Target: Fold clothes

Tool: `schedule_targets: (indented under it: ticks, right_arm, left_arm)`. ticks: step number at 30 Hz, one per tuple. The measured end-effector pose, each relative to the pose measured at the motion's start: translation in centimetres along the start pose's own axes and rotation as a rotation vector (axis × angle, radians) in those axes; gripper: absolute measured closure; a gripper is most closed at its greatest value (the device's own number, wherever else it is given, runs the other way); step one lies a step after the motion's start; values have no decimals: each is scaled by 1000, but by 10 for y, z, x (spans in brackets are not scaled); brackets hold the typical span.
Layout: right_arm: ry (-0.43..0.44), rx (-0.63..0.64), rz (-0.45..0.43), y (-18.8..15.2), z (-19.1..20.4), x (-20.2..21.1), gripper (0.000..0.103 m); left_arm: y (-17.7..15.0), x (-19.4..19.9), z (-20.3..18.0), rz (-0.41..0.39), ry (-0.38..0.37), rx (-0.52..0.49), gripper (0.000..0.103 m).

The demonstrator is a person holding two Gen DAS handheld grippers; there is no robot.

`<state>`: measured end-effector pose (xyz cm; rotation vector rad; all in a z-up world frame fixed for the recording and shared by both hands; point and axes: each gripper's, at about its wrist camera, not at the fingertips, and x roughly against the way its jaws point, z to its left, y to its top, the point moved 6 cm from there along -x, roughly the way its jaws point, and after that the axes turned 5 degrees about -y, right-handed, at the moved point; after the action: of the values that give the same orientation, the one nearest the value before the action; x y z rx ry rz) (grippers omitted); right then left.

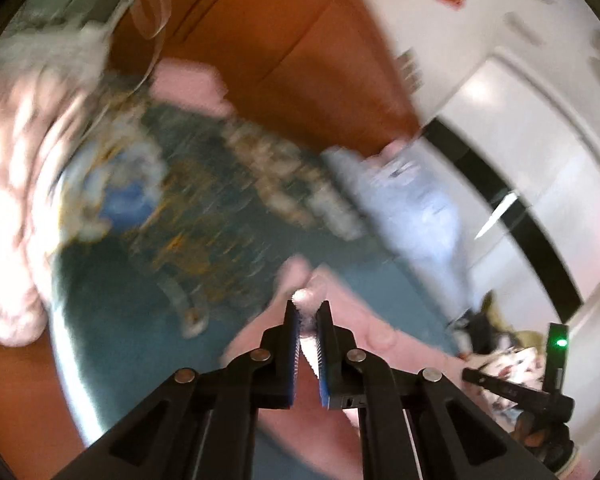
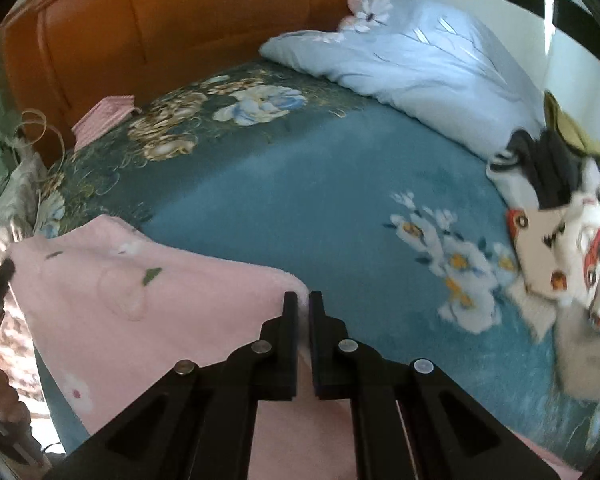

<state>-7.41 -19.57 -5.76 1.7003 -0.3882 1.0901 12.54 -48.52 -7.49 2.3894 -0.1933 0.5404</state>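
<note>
A pink fleece garment [image 2: 140, 320] with small flower prints is spread over the near left of the bed. In the right wrist view my right gripper [image 2: 303, 300] is shut on its right corner, the jaws nearly touching with the cloth edge running in between them. My left gripper [image 1: 308, 308] is shut on a bunched fold of the same pink garment [image 1: 364, 320], which shows between the blue pads. The left wrist view is blurred. The left gripper's tip [image 2: 4, 276] also shows at the garment's far left edge, with a hand below it.
The bed has a teal flowered sheet [image 2: 300, 200] and an orange headboard [image 2: 140, 20]. A pale blue pillow [image 2: 420, 60] lies at the back right. Loose clothes [image 2: 572, 248] with red car prints are piled at the right. A striped pink folded item [image 2: 104, 116] sits by the headboard.
</note>
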Motion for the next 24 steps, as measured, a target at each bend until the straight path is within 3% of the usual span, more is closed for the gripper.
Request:
schedule_targets:
  ticks: [3,7,10,12,13,14,17,21,24]
  right_arm:
    - [-10,21,72,-13,7,-25,98]
    - [5,-30,137,-27,5,-49,98]
    - [13,-8,134,-24,11,-41,93]
    - [32,25,106,-18,18,-27,82]
    - [47,35,86,-13,23,-21,63]
    - [65,45,68,-8,29,-15,51]
    - [143,88,38,9,63,-16,51]
    - [248,160,69,25,124,-41,51]
    - [277,209,95,32,160,-61,51]
  left_arm:
    - [-9,-17,24,96,21,119,95]
    - [-6,-15,23,93,9,116,95]
    - [-9,-15,23,105,11,127,94]
    - [-11,-15,25,113,6,146,94]
    - [-11,-14,25,114,4,152,93]
    - [-12,-13,26,116,3,158,93]
    - [-13,-13,24,120,5,153,93]
    - [-14,-9,25,123,-14,173,93]
    - [-15,-8,25,129,-36,190,93]
